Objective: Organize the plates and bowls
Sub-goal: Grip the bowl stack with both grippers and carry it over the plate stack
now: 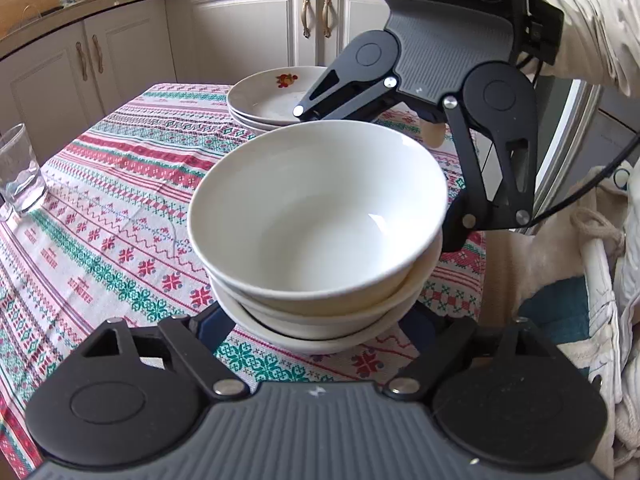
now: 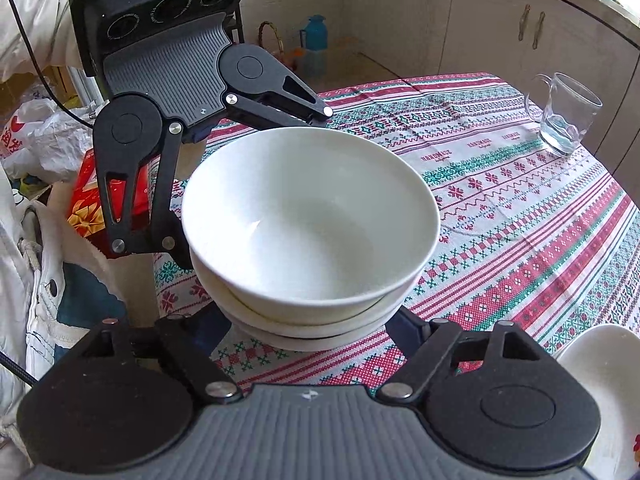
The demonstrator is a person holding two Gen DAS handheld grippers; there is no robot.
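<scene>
Nearest us, the left gripper (image 1: 320, 320) straddles the stack of white bowls (image 1: 316, 216) on the patterned tablecloth (image 1: 100, 208); the right gripper (image 2: 316, 320) straddles it from the opposite side. Fingertips are hidden behind the bowls, so we cannot tell whether either pair clamps. Step: moving nested bowls. Next: lift level, toward the plate stack (image 1: 272, 96). Glass (image 1: 20, 172) stands well apart.

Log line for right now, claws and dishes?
bowl stack: three nested, on tablecloth | left claw: straddles stack base | right claw: straddles opposite side | plate stack: behind
</scene>
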